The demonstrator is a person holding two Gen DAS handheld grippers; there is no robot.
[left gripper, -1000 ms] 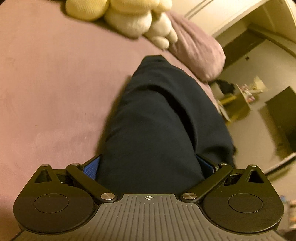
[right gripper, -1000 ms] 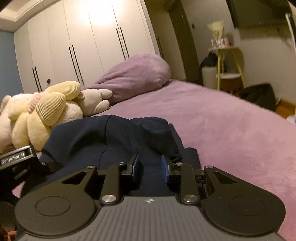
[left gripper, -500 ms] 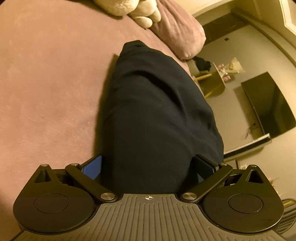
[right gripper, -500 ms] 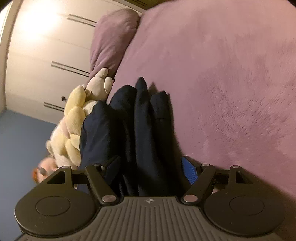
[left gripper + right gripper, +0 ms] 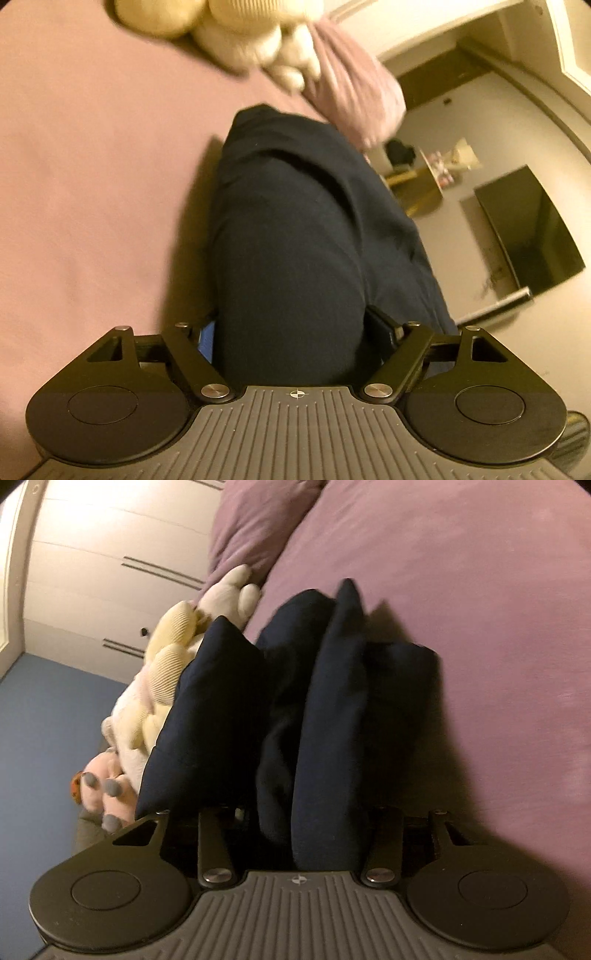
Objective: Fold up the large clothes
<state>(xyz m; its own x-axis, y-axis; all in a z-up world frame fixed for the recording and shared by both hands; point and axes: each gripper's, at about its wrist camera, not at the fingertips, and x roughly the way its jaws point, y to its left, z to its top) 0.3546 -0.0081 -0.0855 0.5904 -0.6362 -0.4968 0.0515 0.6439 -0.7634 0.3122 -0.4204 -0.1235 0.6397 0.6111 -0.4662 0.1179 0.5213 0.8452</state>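
**Navy bundle pinched at both ends, nearly done**

Purple bed cover (image 5: 480, 627) lies under everything. Near to us, left gripper (image 5: 291, 332) clamps a thick folded end of the navy garment (image 5: 303, 229); right gripper (image 5: 306, 812) squeezes several stacked layers, w/ one flap loose outside. Garment sits bunched on the bed. We judge folding mostly done; setting down & squaring remain. Farther off: plush toy (image 5: 166, 664), pillow (image 5: 255, 520), wardrobe (image 5: 92, 554).

A bedroom — purple bed (image 5: 461, 602), pillow (image 5: 255, 520), wardrobe (image 5: 110, 565).

no readable text, labels or numbers anywhere
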